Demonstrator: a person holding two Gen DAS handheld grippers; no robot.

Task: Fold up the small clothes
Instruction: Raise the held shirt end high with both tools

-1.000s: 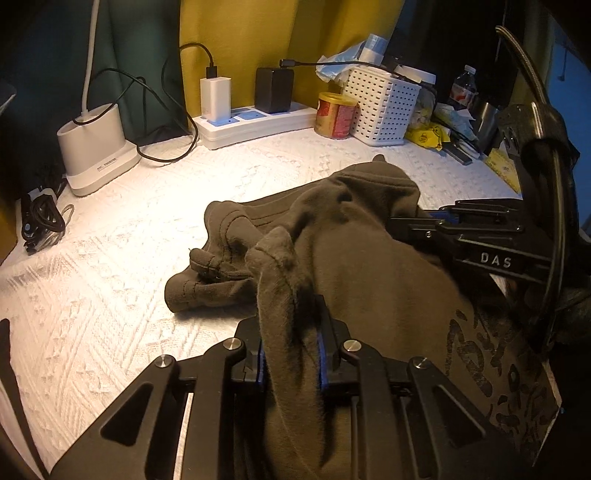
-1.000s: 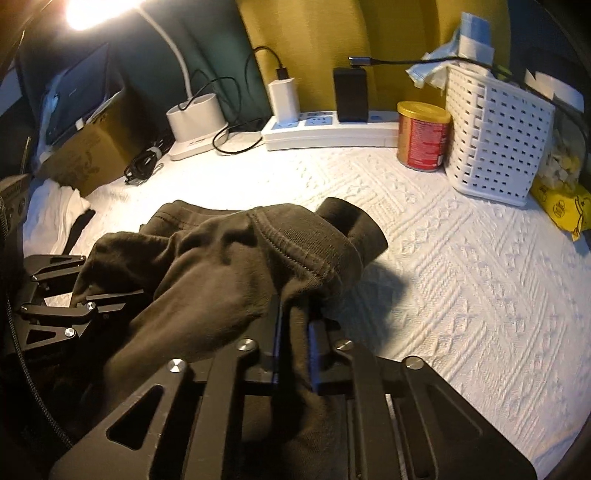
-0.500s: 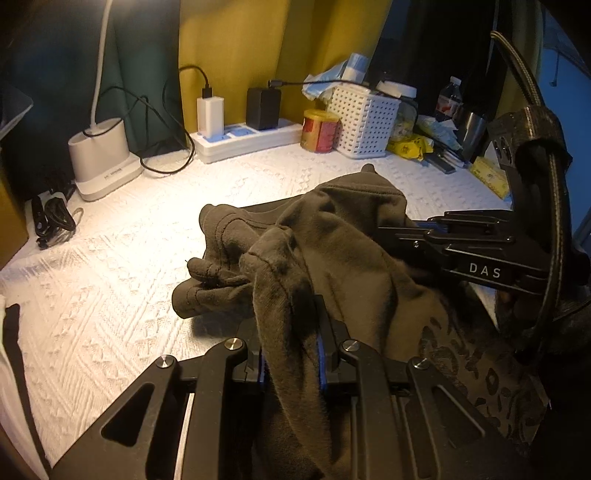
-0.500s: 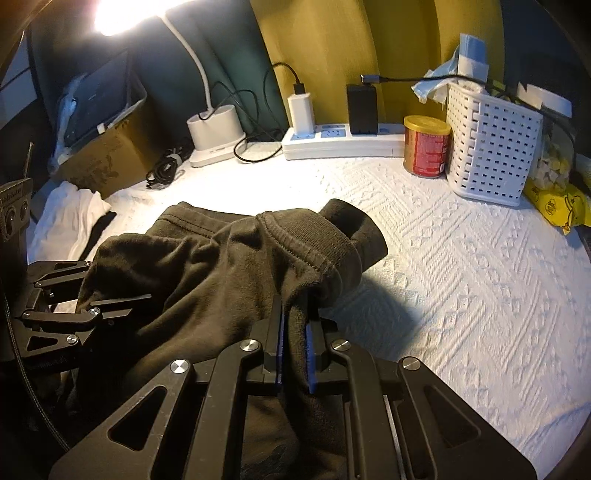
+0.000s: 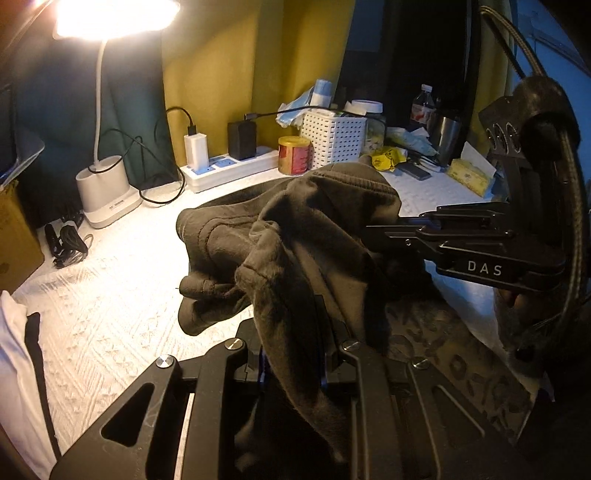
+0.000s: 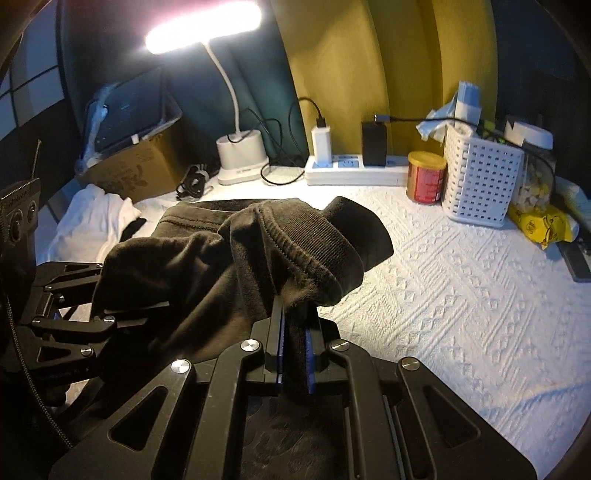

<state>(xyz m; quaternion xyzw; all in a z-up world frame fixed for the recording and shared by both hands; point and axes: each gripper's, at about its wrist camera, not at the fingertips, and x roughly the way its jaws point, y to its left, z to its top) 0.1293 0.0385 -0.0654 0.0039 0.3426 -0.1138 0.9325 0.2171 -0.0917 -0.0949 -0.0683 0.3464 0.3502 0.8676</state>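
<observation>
White textured bedspread [image 6: 461, 295] under a lit desk lamp [image 6: 203, 27]. Your left gripper [image 5: 291, 332] and right gripper [image 6: 294, 325] each have jaws nearly closed, pinching the dark olive garment [image 6: 229, 266], which bunches between them, far end draped on the spread.

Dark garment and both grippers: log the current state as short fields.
garment: dark olive garment, bunched, lifted at two spots, far part on the white textured cloth
left gripper: left gripper shut on fabric
right gripper: right gripper shut on the ribbed hem
nearby: red tin, white basket, power strip, lamp base
fold: not yet made
</observation>
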